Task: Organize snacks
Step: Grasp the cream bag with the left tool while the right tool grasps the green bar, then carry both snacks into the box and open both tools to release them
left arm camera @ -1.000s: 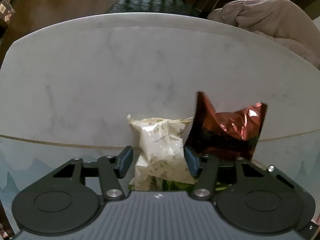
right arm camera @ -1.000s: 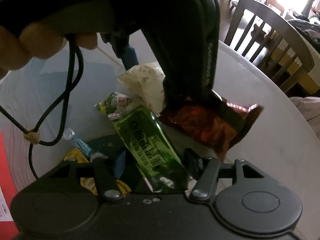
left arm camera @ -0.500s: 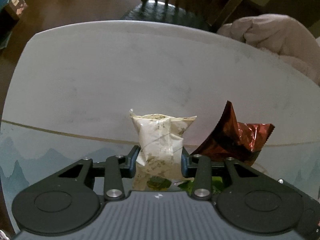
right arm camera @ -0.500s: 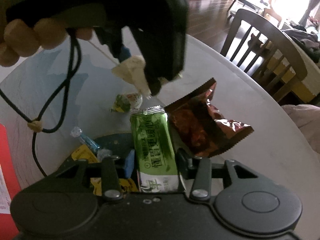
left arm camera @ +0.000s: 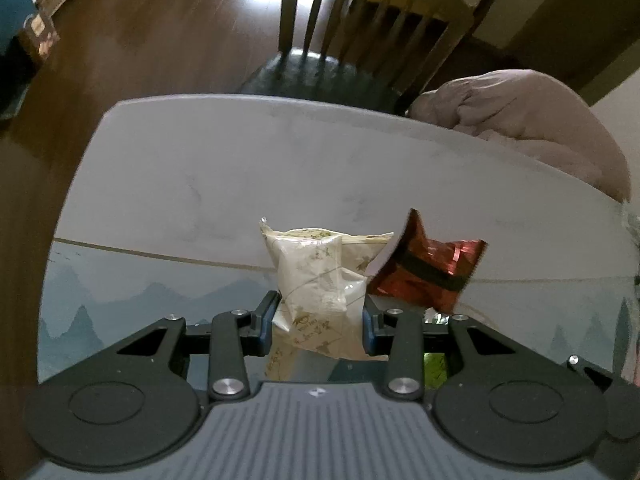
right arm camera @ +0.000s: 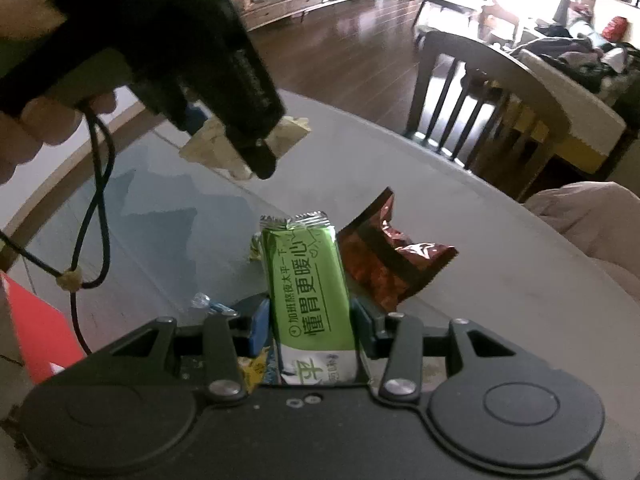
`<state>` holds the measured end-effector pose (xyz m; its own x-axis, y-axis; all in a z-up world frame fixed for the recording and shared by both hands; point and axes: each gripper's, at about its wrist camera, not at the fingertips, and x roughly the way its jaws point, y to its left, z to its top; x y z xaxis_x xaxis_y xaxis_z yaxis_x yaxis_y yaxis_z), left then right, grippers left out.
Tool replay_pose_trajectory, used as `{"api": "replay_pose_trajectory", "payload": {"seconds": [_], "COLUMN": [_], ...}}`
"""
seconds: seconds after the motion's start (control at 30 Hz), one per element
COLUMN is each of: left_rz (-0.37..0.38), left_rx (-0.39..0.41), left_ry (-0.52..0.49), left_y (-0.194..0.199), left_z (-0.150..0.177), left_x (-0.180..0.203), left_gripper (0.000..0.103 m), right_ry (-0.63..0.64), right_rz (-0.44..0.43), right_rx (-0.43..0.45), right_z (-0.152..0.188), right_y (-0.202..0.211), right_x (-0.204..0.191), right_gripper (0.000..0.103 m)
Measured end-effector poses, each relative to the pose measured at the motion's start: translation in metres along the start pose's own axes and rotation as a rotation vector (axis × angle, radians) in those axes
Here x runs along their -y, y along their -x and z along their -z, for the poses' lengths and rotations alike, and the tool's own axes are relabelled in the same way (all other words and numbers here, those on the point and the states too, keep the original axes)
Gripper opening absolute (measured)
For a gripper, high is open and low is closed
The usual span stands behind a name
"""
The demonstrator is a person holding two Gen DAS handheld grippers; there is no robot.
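Holding 2 snacks up: the left claw (left arm camera: 319, 320) pinches a white packet (left arm camera: 316, 280), the right claw (right arm camera: 309, 320) pinches a green bar (right arm camera: 308, 280). A red bag (right arm camera: 384, 264) waits just beyond, nothing sorted yet.

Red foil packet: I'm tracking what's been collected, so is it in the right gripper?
No, the right gripper grips the green snack bar; the red foil packet lies beside it.

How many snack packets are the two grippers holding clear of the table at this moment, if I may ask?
2: the cream packet is clamped in the left gripper, and the green packet in the right gripper. The red-brown packet lies on the table.
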<state>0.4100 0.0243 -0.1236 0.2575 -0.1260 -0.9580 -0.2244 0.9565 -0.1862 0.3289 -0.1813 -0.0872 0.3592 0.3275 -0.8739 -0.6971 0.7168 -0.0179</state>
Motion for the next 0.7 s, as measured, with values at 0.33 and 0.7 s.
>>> {"api": "replay_pose_trajectory", "payload": {"seconds": [0.33, 0.7], "left_rz": [0.022, 0.034], "left_rx": [0.109, 0.136], "left_ry": [-0.077, -0.151], "left_y": [0.085, 0.137], "left_z": [0.041, 0.103], "left_x": [0.014, 0.006], "left_gripper": [0.039, 0.039], "right_ry": [-0.164, -0.27], "right_rz": [0.019, 0.012], "right_rx": [0.063, 0.085], "right_z": [0.003, 0.031], "right_y": [0.075, 0.124], "right_x": [-0.011, -0.05], "right_gripper": [0.044, 0.044]}}
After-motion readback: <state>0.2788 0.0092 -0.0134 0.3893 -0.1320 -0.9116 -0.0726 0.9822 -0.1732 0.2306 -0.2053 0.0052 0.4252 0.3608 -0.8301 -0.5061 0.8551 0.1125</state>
